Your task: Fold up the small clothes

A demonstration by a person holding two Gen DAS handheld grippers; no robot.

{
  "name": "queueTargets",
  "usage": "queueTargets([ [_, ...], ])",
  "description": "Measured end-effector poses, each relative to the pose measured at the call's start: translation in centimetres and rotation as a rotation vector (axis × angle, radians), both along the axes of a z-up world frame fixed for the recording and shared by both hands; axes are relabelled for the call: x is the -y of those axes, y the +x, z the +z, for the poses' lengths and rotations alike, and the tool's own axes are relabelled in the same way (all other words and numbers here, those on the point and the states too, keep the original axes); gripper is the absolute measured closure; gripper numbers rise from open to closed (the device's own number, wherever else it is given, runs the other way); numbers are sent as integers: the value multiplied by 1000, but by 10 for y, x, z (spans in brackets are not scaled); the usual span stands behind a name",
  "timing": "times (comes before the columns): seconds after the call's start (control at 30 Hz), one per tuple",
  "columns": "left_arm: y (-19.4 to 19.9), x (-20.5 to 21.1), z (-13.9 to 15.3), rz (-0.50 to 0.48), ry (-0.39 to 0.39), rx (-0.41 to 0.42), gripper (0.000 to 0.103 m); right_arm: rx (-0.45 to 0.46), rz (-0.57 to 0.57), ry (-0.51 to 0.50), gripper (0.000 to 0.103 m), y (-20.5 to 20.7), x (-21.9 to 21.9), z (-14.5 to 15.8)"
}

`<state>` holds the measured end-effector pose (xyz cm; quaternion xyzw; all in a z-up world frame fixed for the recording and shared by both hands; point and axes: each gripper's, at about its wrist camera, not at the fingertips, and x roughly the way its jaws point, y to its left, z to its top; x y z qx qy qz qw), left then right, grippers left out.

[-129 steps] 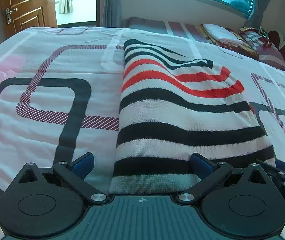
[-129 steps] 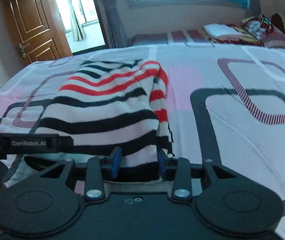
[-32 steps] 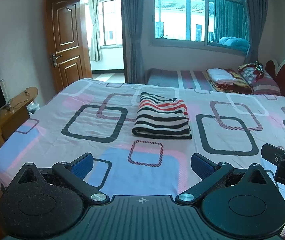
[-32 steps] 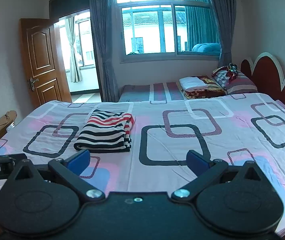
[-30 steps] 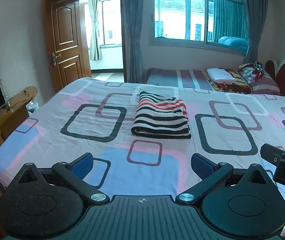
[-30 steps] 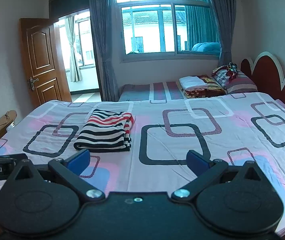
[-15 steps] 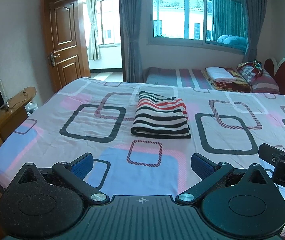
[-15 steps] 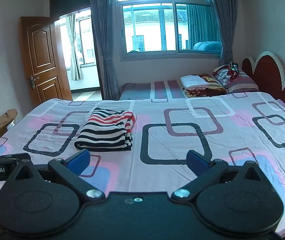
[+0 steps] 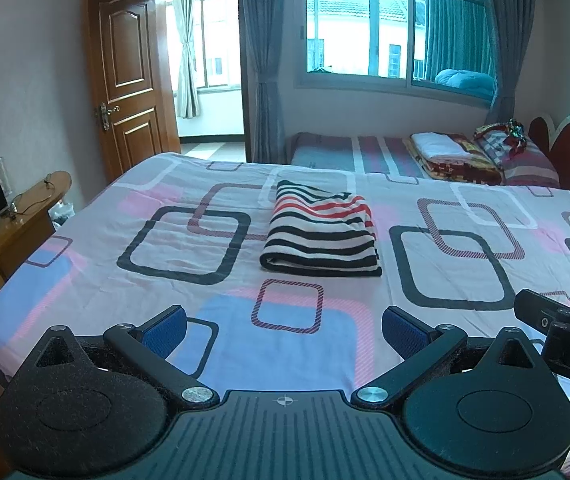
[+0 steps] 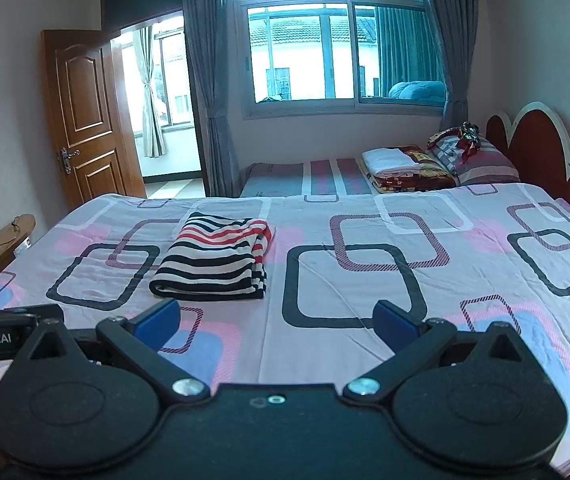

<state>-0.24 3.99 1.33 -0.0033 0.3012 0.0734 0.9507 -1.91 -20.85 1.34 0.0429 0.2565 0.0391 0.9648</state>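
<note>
A striped garment (image 9: 321, 234) in black, white and red lies folded into a compact rectangle on the patterned bed sheet (image 9: 157, 240). In the right wrist view the same striped garment (image 10: 215, 258) sits left of centre on the bed sheet (image 10: 365, 272). My left gripper (image 9: 283, 330) is open, held back over the near edge of the bed with nothing between its blue pads. My right gripper (image 10: 275, 322) is open too, well short of the garment. Part of the right gripper's body (image 9: 565, 340) shows at the left view's right edge.
A second bed (image 10: 309, 176) with folded blankets (image 10: 397, 166) and a pillow stands under the window. A red headboard (image 10: 541, 148) rises at the right. A wooden cabinet (image 9: 25, 216) and a screen stand at the left, beside an open wooden door (image 9: 125, 92).
Over four seconds both grippers let go of the garment and drew far back from it, the right opening. In the last second the views hardly shift.
</note>
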Motion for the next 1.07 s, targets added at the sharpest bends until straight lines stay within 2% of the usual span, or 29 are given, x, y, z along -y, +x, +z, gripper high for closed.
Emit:
queueTargets([
  [0.77, 15, 6, -7, -2, -4, -26, 0, -25, 13, -4, 1, 10, 4, -9],
  [1.07, 25, 12, -8, -48, -7, 17, 0, -37, 15, -12, 1, 20, 3, -13],
])
